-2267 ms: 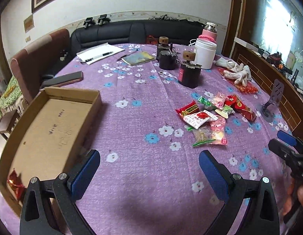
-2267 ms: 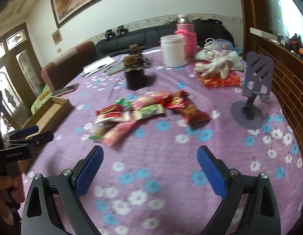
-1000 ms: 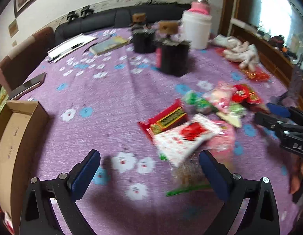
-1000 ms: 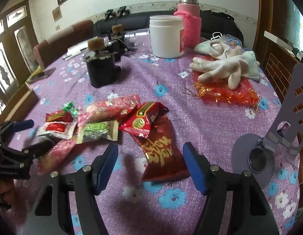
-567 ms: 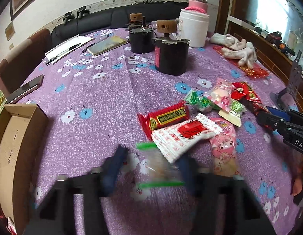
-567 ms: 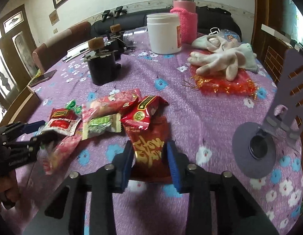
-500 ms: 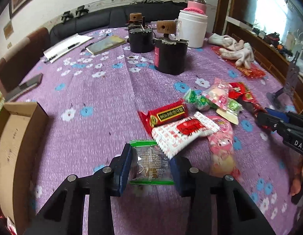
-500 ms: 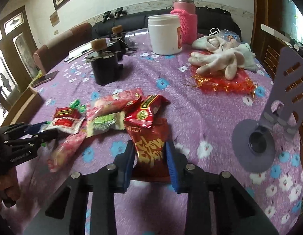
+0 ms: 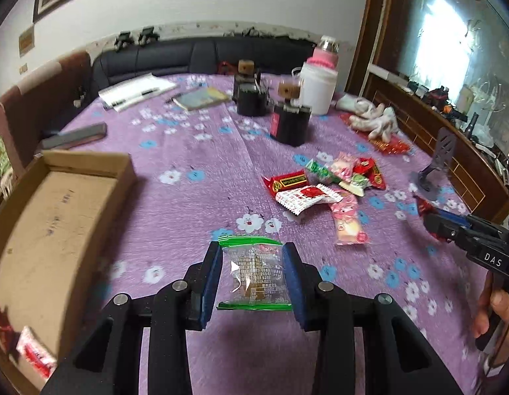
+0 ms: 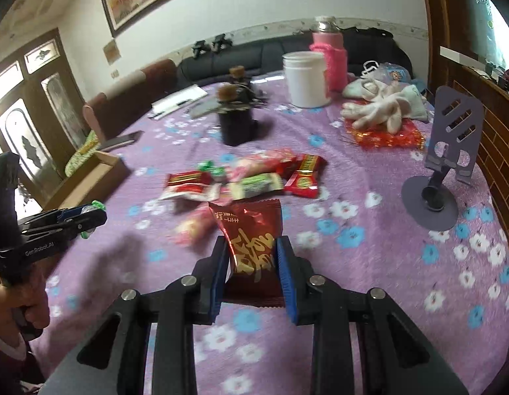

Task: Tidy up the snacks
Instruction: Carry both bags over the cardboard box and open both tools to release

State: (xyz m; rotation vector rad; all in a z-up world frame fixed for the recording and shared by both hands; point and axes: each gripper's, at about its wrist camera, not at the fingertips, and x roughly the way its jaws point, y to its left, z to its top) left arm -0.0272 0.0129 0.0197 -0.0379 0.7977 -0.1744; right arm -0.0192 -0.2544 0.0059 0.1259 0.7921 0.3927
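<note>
Purple flowered tablecloth (image 9: 195, 204) under both, the left gripper (image 9: 252, 278) pinches a clear packet (image 9: 256, 275), the right gripper (image 10: 252, 265) a red packet (image 10: 251, 240); carry level to the box (image 9: 57, 204) at the table's left edge.

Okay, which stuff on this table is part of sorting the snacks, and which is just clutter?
Job:
clear green-edged packet in left gripper
dark red packet in right gripper
snack pile
cardboard box

Clutter:
white gloves
phone stand
white jar
</note>
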